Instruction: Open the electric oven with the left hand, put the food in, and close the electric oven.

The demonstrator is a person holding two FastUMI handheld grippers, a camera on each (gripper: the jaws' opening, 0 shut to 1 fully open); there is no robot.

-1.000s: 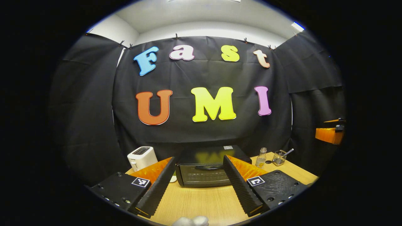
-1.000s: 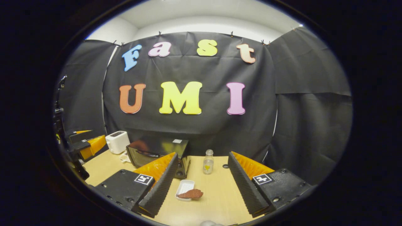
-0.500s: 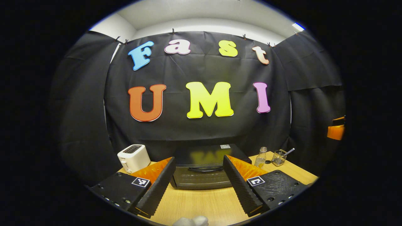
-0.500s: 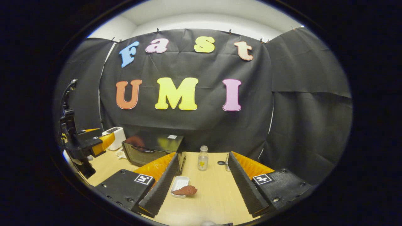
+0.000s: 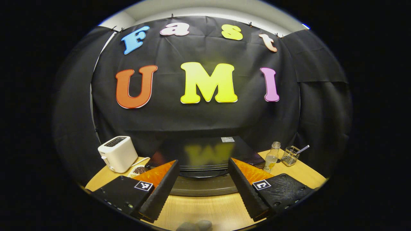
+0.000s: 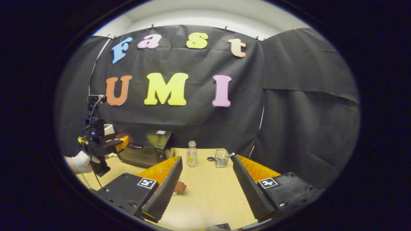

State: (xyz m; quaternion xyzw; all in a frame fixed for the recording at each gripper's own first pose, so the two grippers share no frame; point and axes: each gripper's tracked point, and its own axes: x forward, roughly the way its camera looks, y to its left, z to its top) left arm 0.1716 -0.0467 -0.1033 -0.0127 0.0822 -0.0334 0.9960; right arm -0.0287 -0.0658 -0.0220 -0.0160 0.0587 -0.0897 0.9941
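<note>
1. Left gripper [image 5: 203, 187] is right up at the electric oven [image 5: 205, 160], jaws spread wide and nothing between them. The dark door handle [image 5: 203, 173] sits across the gap between the two fingers.

2. In the right gripper view that same left gripper [image 6: 119, 143] shows at the oven's [image 6: 144, 149] front left, held by a gloved hand [image 6: 82, 162]. Whether it touches the door I can't tell.

3. Door looks closed, so my read is that the opening step is just getting under way.

4. To do it well: I'd line the jaws squarely over the middle of the handle, pinch firmly, then swing down and outward on the door's arc rather than yanking straight back, so the light oven doesn't slide on the wooden table [image 5: 205, 210].

5. Right gripper [image 6: 205, 186] hangs back over the table, jaws wide too, carrying nothing.

6. The food, a reddish-brown piece [image 6: 180, 186], lies on the table just beside the right gripper's left finger, partly hidden by it and well apart from the oven.

7. The count:
   - one oven
   - one white toaster [image 5: 118, 153]
   - one clear bottle [image 6: 192, 153]
   - one wire holder [image 6: 221, 158] with a utensil in it
   - one small dark cap [image 6: 210, 158] between bottle and holder
   - one small dish [image 5: 138, 170] beside the toaster
   - two grippers
</note>
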